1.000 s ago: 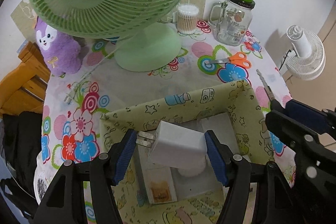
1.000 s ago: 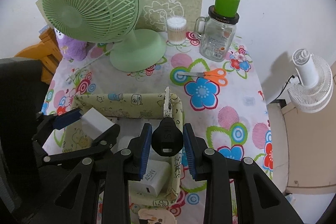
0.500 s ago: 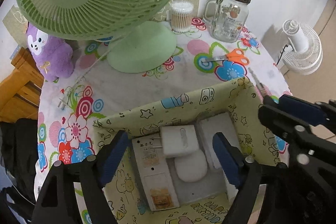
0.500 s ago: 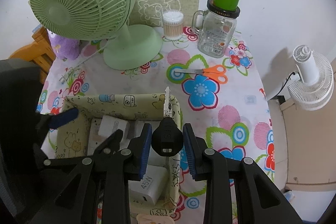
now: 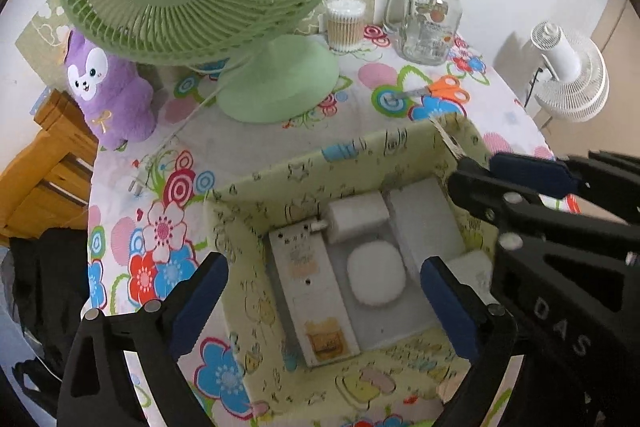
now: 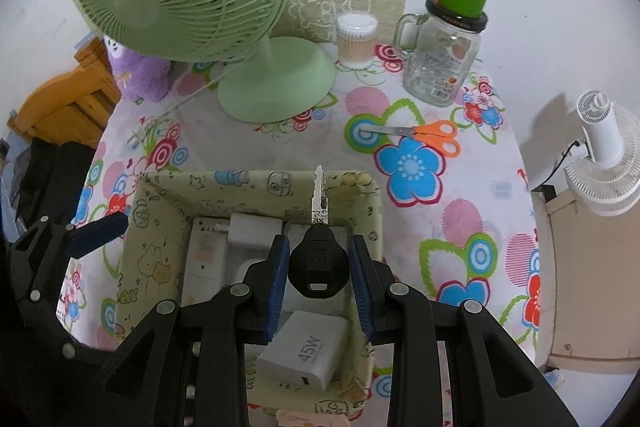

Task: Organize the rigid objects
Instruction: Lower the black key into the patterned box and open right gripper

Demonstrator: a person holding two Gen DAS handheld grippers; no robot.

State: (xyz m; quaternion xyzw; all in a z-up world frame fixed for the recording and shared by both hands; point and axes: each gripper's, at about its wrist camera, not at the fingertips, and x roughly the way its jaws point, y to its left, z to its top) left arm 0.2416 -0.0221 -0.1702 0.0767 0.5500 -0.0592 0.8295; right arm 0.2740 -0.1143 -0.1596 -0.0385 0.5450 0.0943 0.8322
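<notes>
I have a key (image 6: 319, 251) pinched by its black head in the right gripper (image 6: 319, 267), the pads pressed to either side of it, and the metal blade sticks straight out ahead of the fingers, away from me. That blade is the axis that matters: its tip reaches to the far wall of the fabric box (image 6: 256, 183), while the head hangs over the box's inside, toward its right side. So the box lies directly under and slightly to the left of the key, and a drop from here should, I judge, land it inside, provided the blade does not catch the far rim. Below the head I see a white charger marked 45W (image 6: 308, 351) near the front, and further back a small white plug (image 5: 357, 215), a round white piece (image 5: 376, 277) and a long flat white strip (image 5: 308, 291) on the floor of the box. My left gripper (image 5: 324, 301) hangs over the same box with nothing between its jaws, which are opening, the plug lying loose beneath them. The right hand is the one with work to do, and it is already above the target.
</notes>
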